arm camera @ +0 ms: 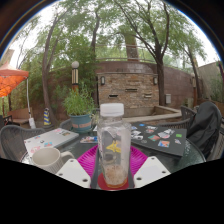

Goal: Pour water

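A clear plastic bottle [114,132] with a white cap stands upright between the fingers of my gripper [114,162]. Both pink pads [88,160] press against its sides, so the gripper is shut on it. A little liquid or residue shows in the bottle's bottom, and its base sits over a red round thing [114,186] close to the finger bases. A white mug [45,157] stands on the dark round table [185,150], to the left of the bottle and beside the left finger.
A book or paper pad [55,137] lies beyond the mug. A potted plant in a blue pot [80,118] stands at the table's far side. Several cards [155,134] lie on the right. A dark chair or bag [205,128] is at far right, with a brick wall [130,85] behind.
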